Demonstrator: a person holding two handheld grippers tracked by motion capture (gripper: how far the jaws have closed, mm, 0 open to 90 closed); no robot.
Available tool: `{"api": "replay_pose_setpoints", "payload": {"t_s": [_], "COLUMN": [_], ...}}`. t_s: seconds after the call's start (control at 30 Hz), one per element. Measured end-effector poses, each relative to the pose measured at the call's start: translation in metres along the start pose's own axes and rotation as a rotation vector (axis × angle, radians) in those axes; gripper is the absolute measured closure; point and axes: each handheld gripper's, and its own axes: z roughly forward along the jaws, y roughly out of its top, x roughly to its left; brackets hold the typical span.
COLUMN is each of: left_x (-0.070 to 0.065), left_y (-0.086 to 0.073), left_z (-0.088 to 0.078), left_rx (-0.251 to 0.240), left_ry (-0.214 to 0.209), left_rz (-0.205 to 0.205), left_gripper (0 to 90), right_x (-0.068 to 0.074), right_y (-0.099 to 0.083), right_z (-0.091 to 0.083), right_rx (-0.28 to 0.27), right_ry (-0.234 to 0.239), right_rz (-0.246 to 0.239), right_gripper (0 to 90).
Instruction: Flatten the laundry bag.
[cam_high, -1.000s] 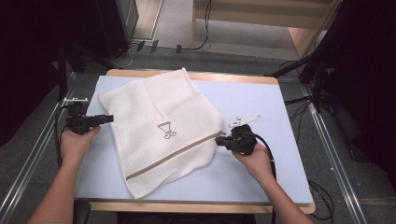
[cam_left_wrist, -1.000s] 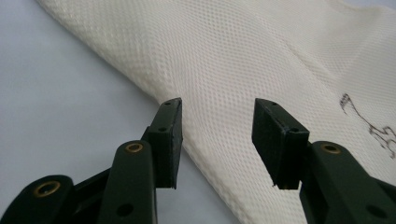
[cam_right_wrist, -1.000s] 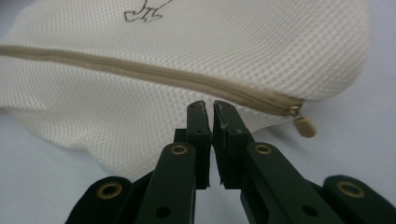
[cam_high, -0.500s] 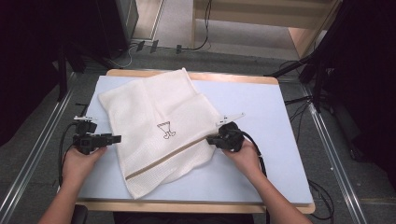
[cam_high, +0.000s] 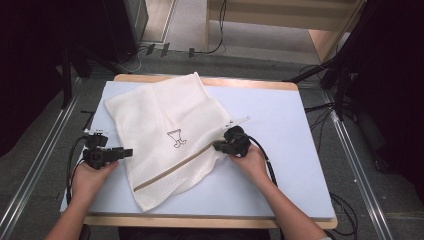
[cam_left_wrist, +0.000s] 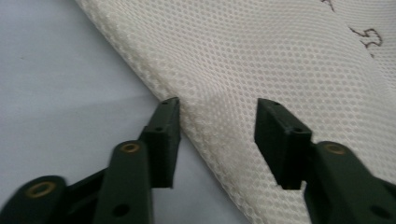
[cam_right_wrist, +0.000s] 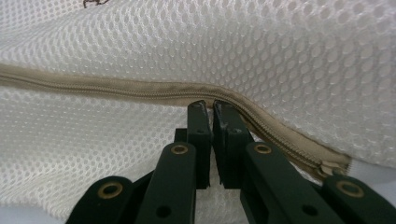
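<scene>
High view shows a white mesh laundry bag (cam_high: 165, 135) spread slantwise over the left half of the pale blue tabletop (cam_high: 285, 130), one corner reaching the far edge and its lower end near the front edge. A tan zipper (cam_high: 175, 167) crosses the bag's lower part, and a small dark printed mark (cam_high: 175, 139) sits near its middle.

At the bag's left edge lies the left gripper (cam_high: 125, 152); the right gripper (cam_high: 218, 146) is at the zipper's right end.

Left gripper view adds what the overhead misses: the left gripper (cam_left_wrist: 217, 123) has its jaws half apart, just having been closing, with the bag's seamed edge (cam_left_wrist: 205, 126) running between them and the pads not pressing it.

Right gripper view shows the right gripper (cam_right_wrist: 212, 106) with jaws nearly together, pinched on the zipper (cam_right_wrist: 140, 91) tape close to its end.
</scene>
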Motion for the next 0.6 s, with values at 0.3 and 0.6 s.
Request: {"api": "replay_pose_setpoints", "payload": {"t_s": [0.3,0.6], "left_x": [0.005,0.045], "left_y": [0.022,0.048], "left_z": [0.005,0.004], "left_rx": [0.02,-0.05], "left_ry": [0.069,0.11], "left_rz": [0.077,0.01], "left_gripper": [88.1,87.7], "right_x": [0.004,0.006], "right_y": [0.003,0.01], "right_z": [0.003,-0.013], "right_rx": [0.006,-0.034], "right_ry": [0.001,0.031], "right_rz": [-0.011,-0.016], "right_gripper": [86.9,80.4]}}
